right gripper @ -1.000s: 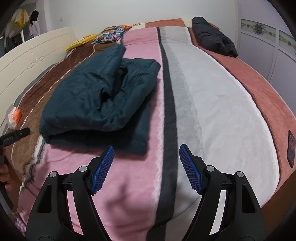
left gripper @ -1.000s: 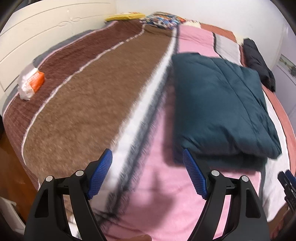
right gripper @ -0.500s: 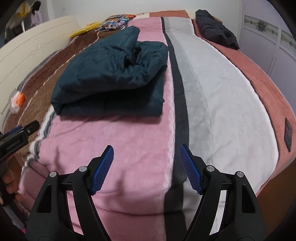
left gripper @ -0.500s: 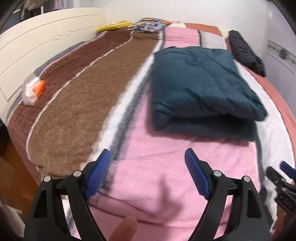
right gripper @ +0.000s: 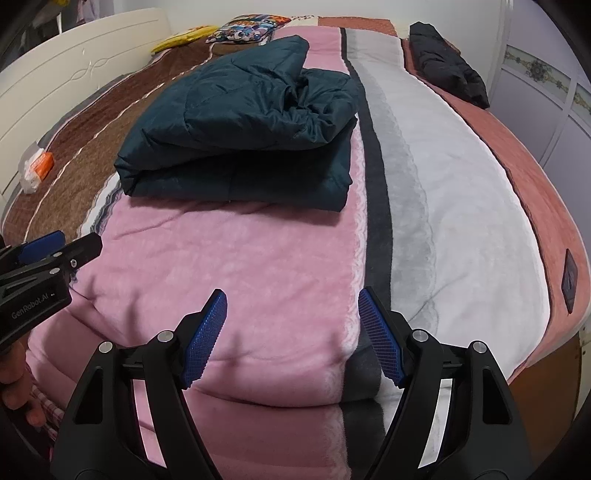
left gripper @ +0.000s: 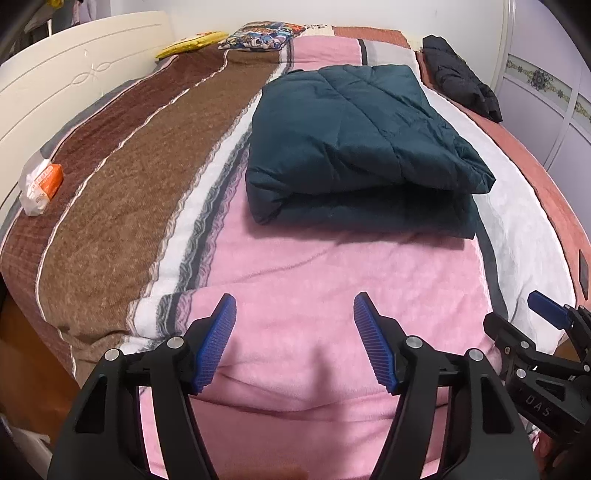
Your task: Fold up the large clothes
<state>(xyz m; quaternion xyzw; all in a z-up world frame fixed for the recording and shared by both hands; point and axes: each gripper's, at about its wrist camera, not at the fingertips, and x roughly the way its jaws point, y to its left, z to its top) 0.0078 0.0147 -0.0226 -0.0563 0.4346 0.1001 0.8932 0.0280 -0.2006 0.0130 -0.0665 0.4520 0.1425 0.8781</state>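
The left gripper [left gripper: 293, 343] sits at the bottom centre of its view, jaws apart with nothing between them; they have just been closing a little. It hangs over the pink stripe of the blanket [left gripper: 295, 288], and no contact with the cloth shows. The right gripper [right gripper: 291, 332] is likewise at bottom centre of its view, jaws wide and empty, over the edge where pink meets the dark stripe. Each gripper shows in the other's view: the right at the lower right edge of the left view, the left at the left edge of the right view with a hand [right gripper: 18, 376] below it.

Above both, in the upper middle of the frames, lies the folded teal jacket [left gripper: 354, 147], well apart from the jaws. A black garment [left gripper: 461, 77] rests at upper right near the wall. A white and orange packet [left gripper: 38, 184] lies at far left by the headboard [left gripper: 74, 74]. Pillows [left gripper: 258, 35] sit at top centre.
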